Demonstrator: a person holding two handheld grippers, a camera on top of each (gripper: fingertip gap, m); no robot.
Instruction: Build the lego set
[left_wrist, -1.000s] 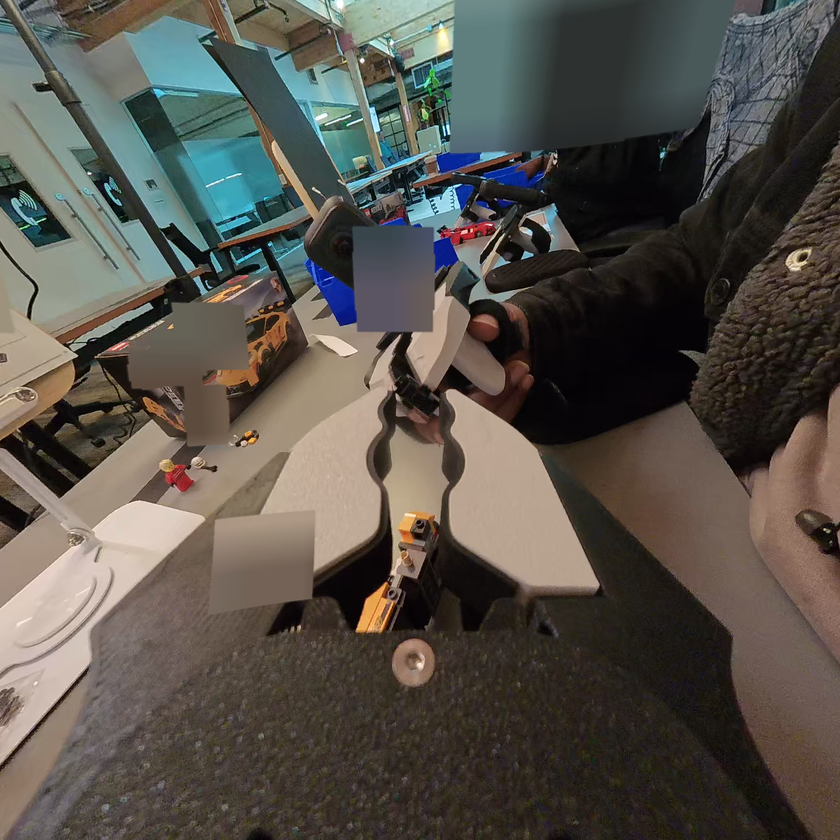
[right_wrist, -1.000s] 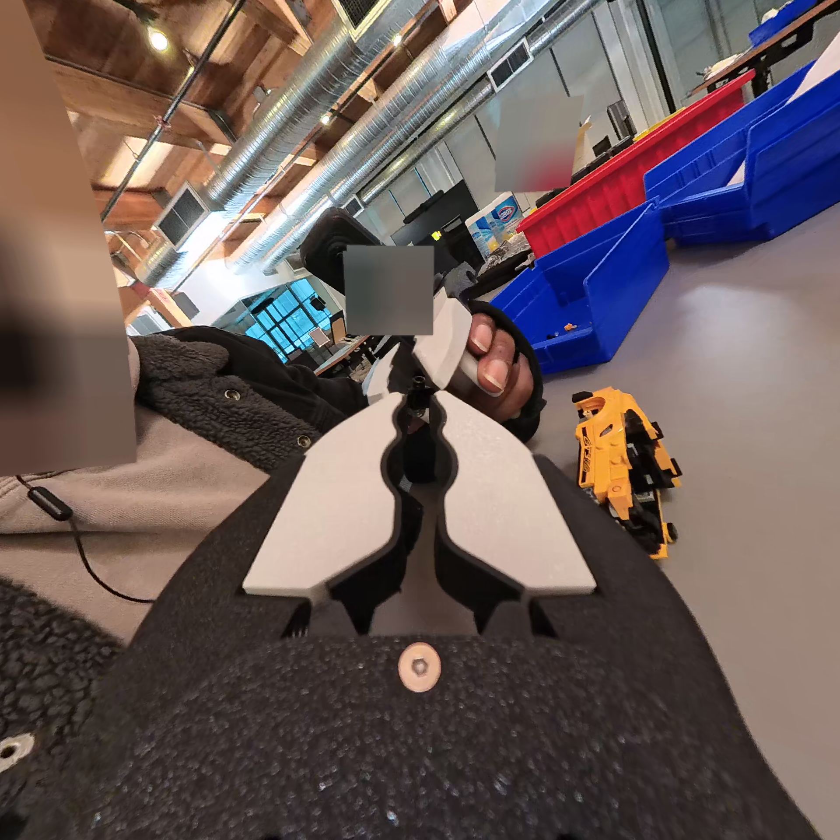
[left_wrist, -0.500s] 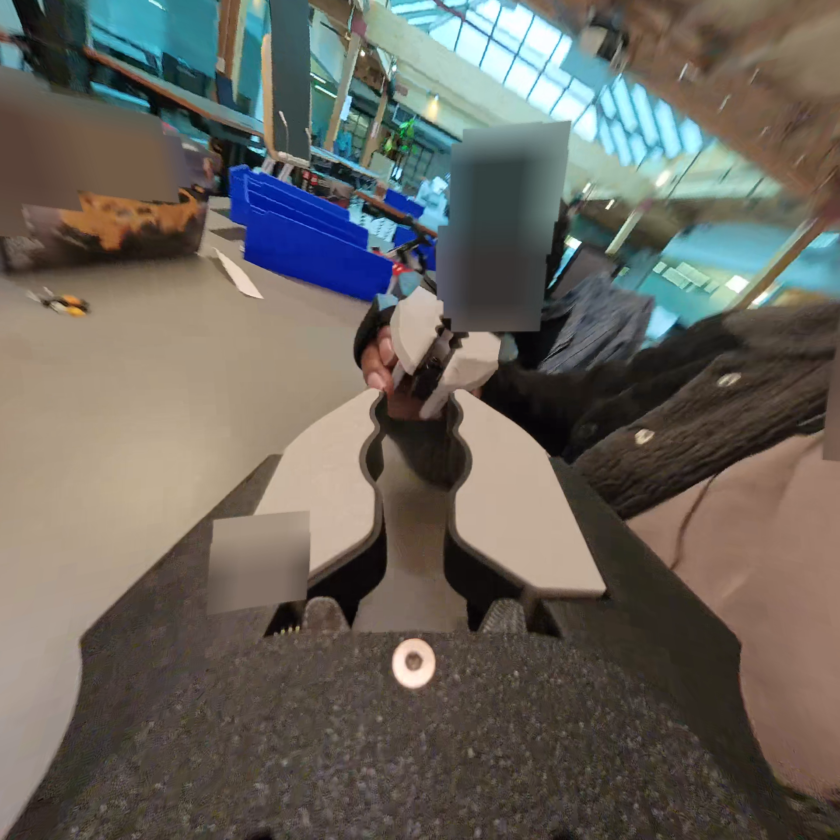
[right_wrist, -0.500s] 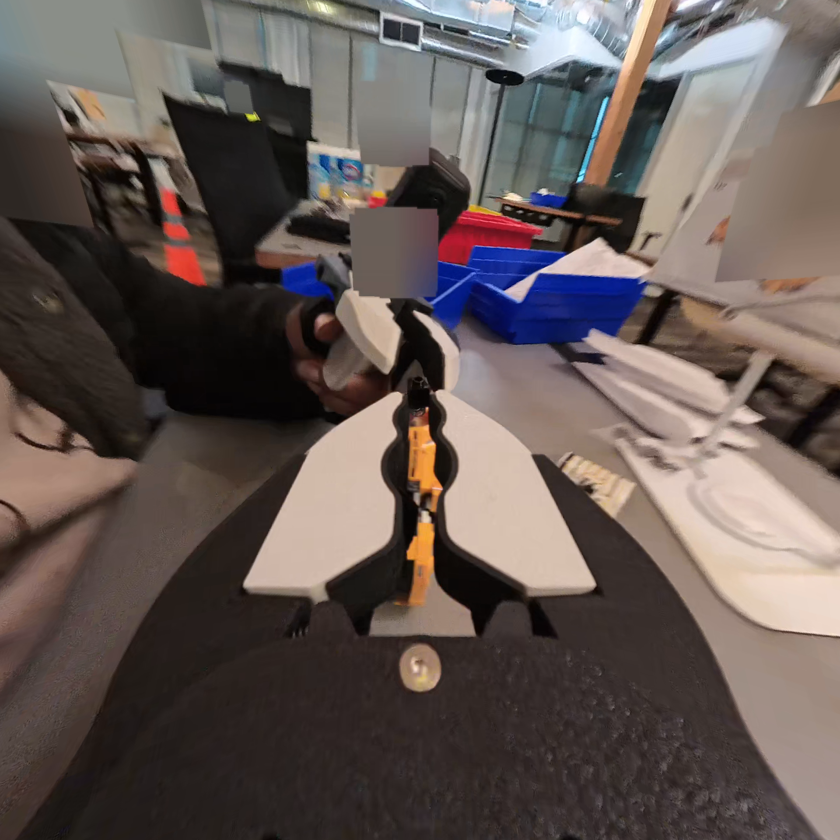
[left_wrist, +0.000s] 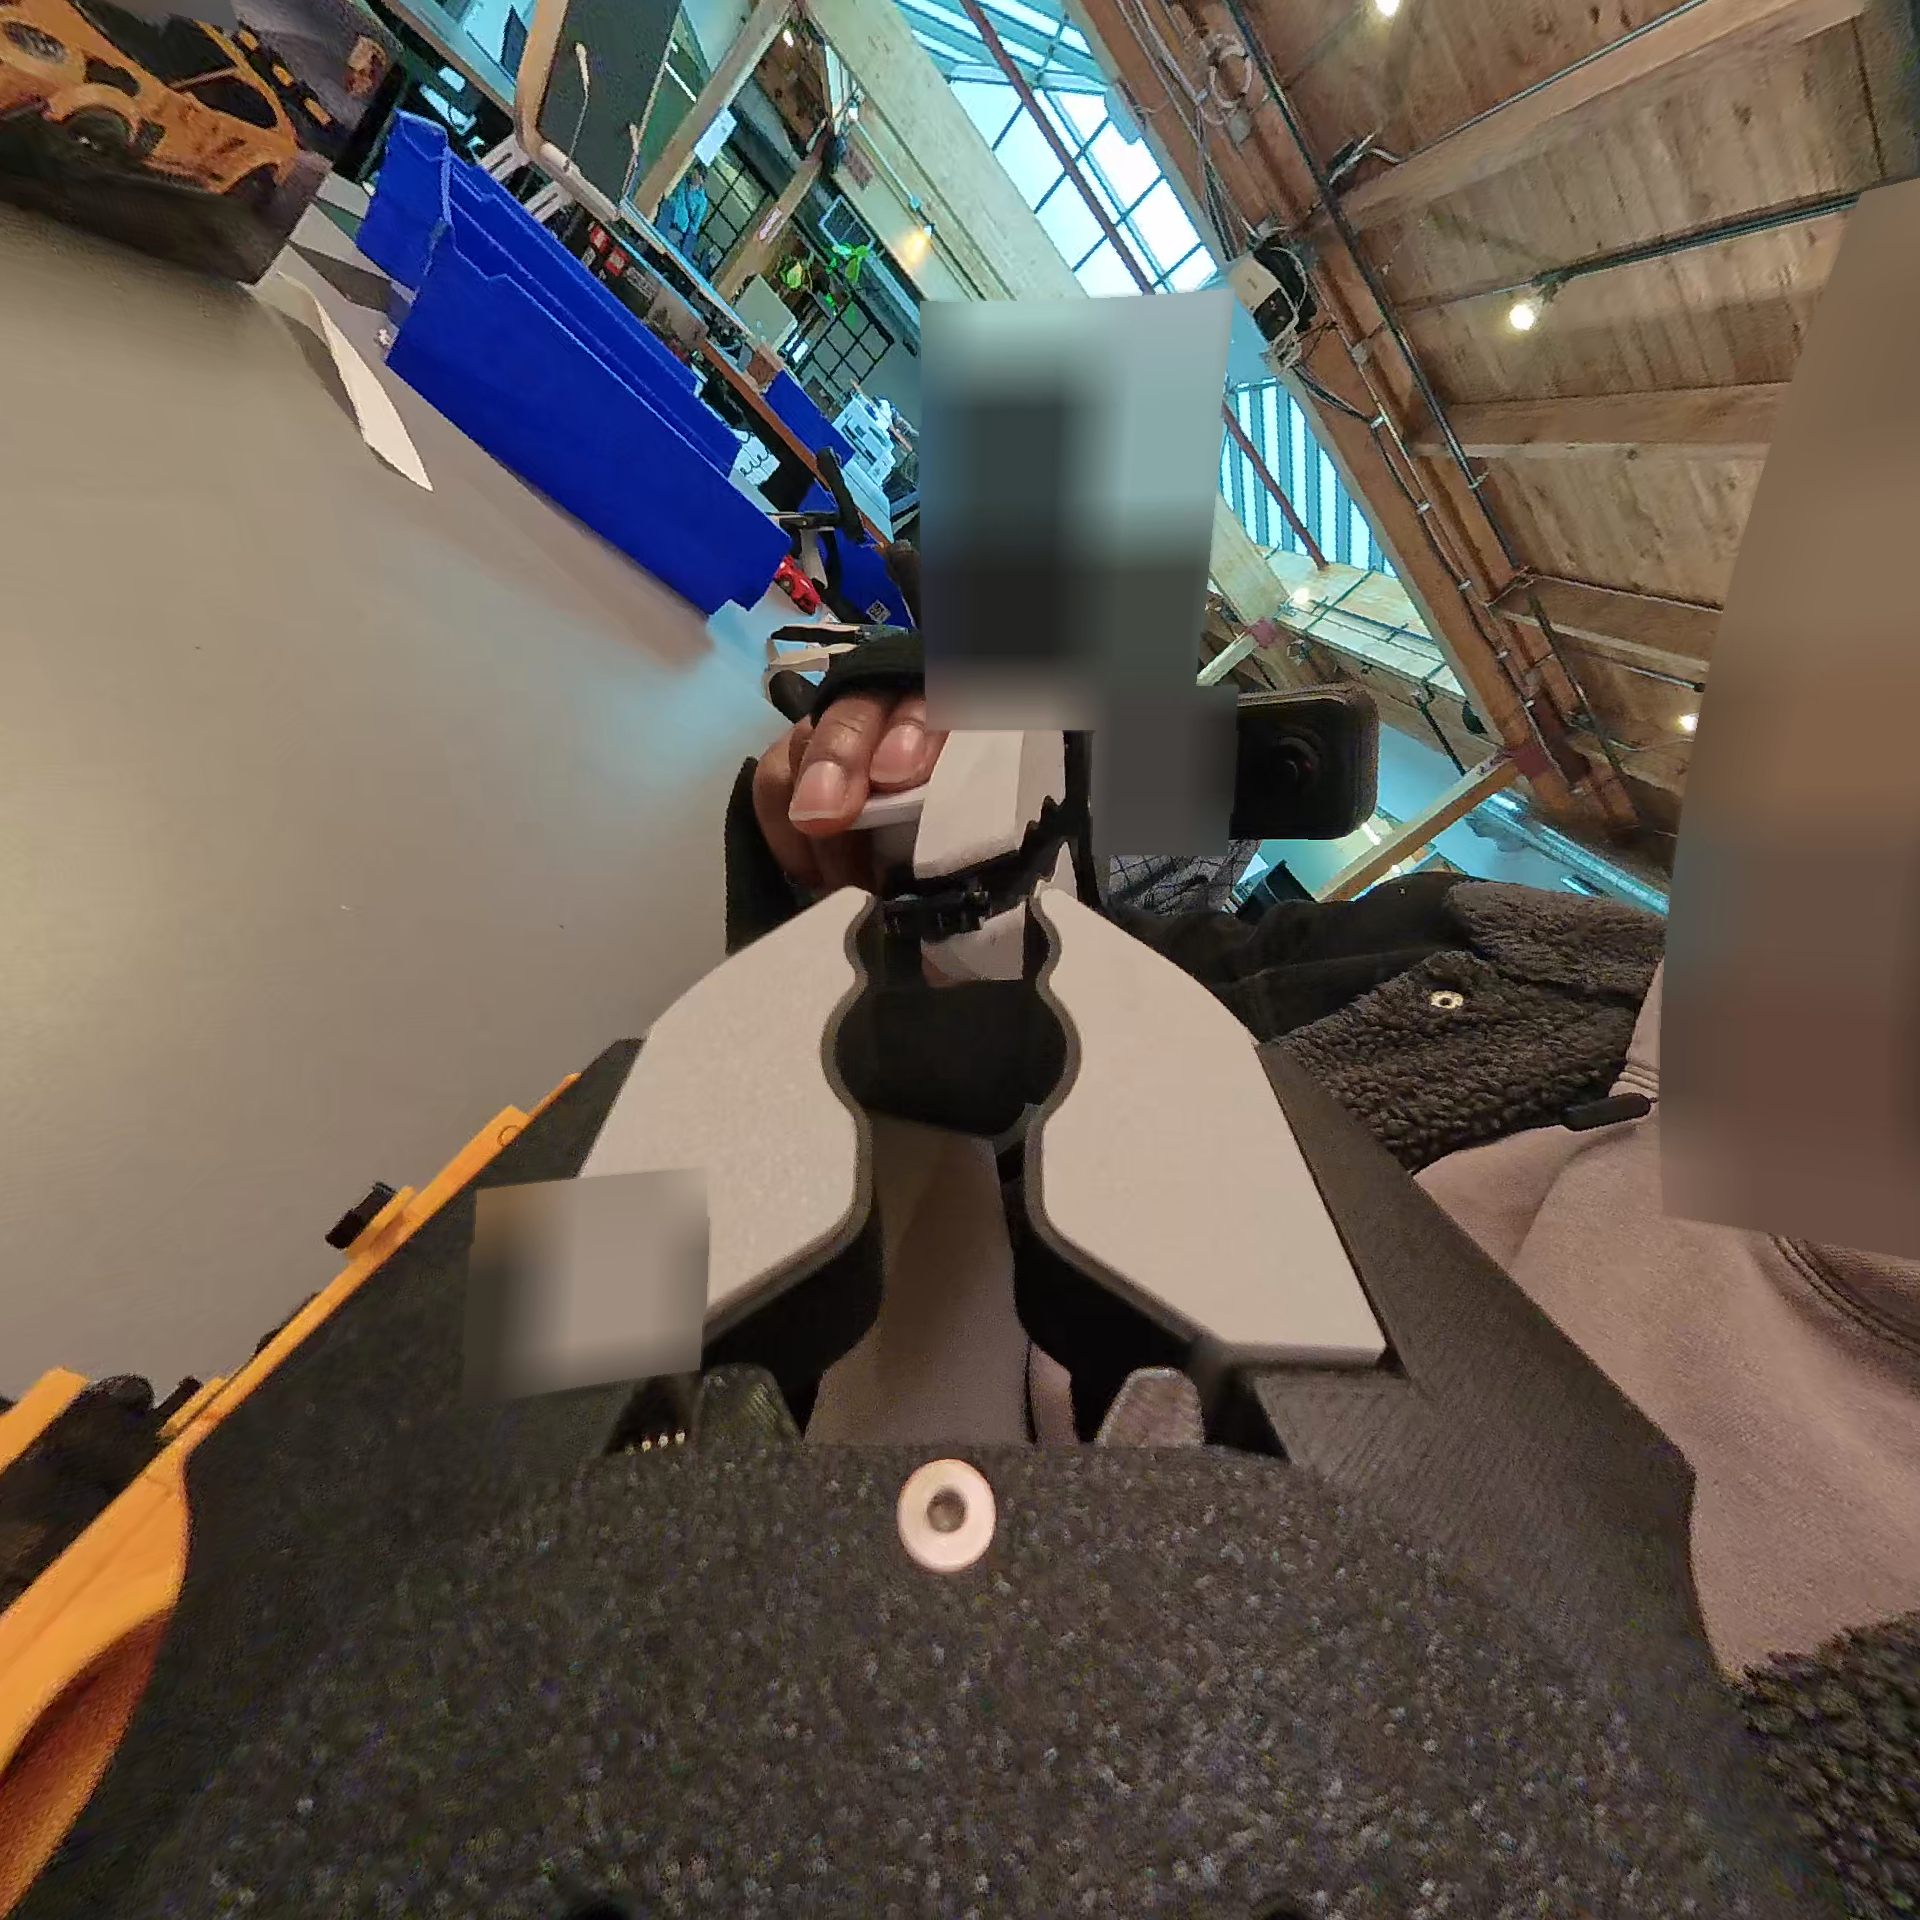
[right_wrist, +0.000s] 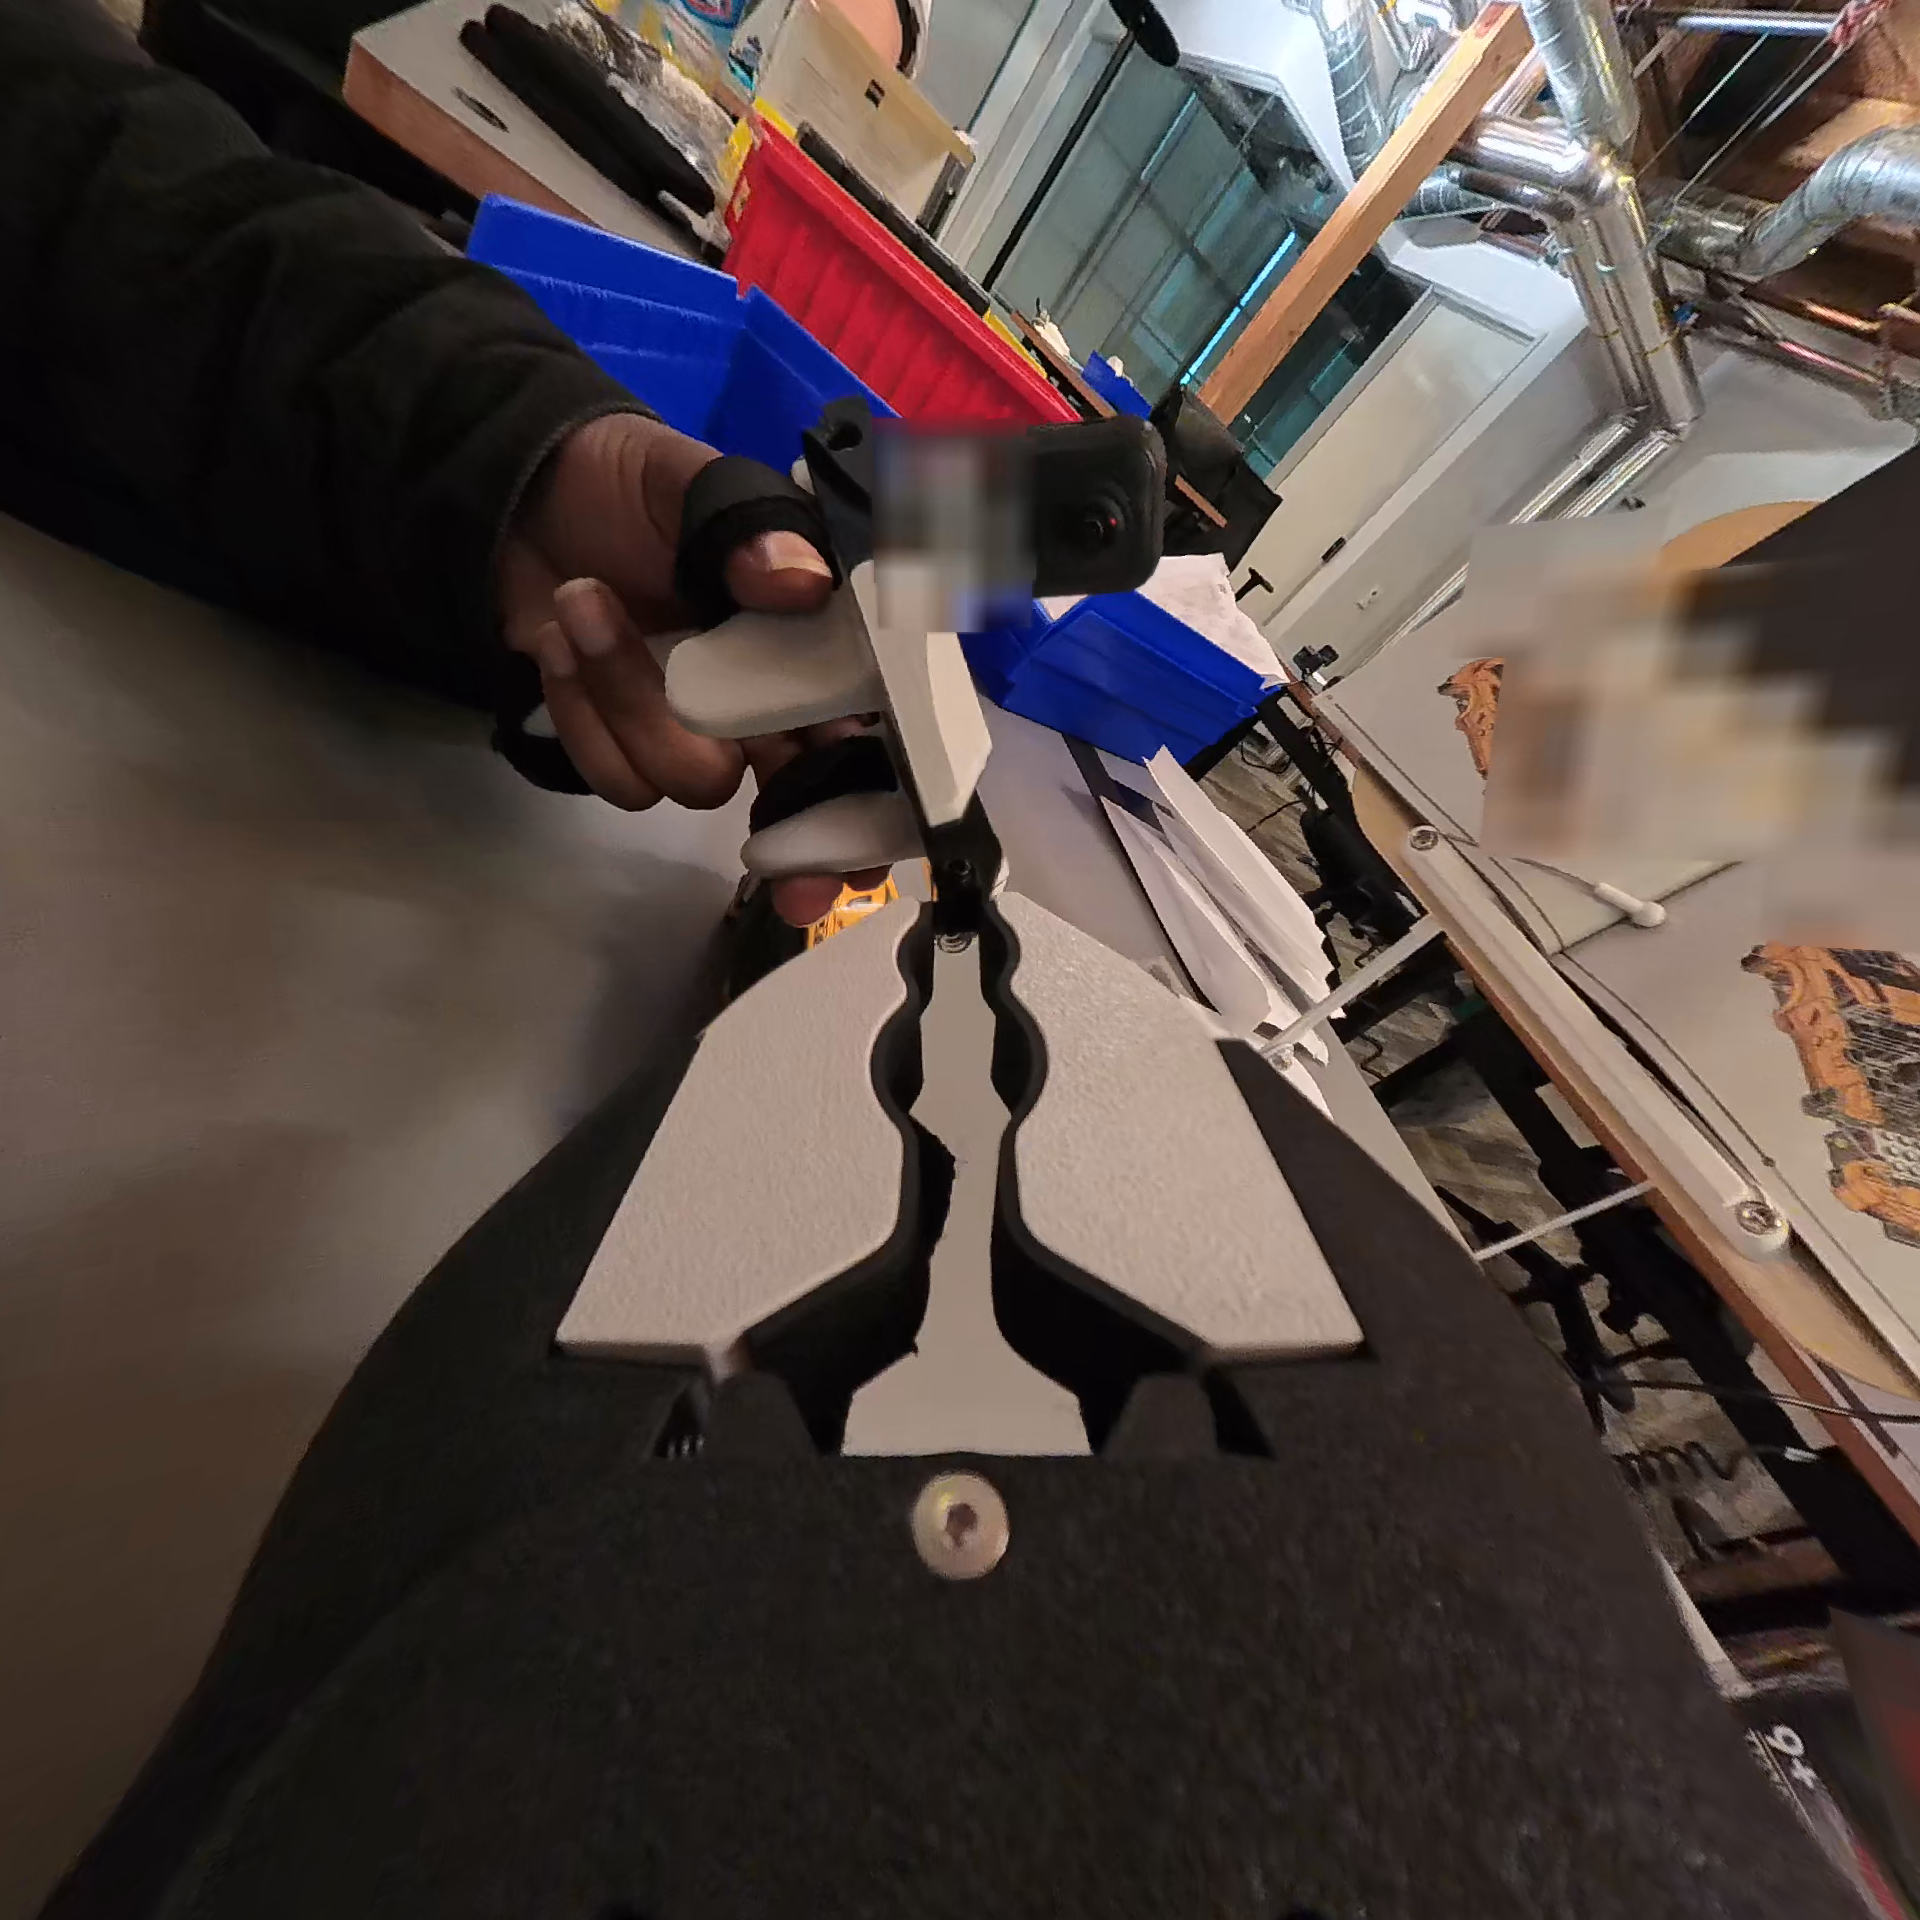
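Two claws meet tip to tip: our right claw (right_wrist: 958, 923) pinches a tiny black piece (left_wrist: 933, 914), our left claw (left_wrist: 956, 900) gapes apart beside it. We judge it light, stiff, slippery; hold its flat sides.

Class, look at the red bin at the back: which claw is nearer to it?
Left. The left claw sits between the right claw and the red bin; the right one points toward the bin from farther back.

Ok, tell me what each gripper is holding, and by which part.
Right gripper pinches a small black lego piece at its fingertips, by one end. Left gripper tips flank that piece; whether they grip cannot be told.
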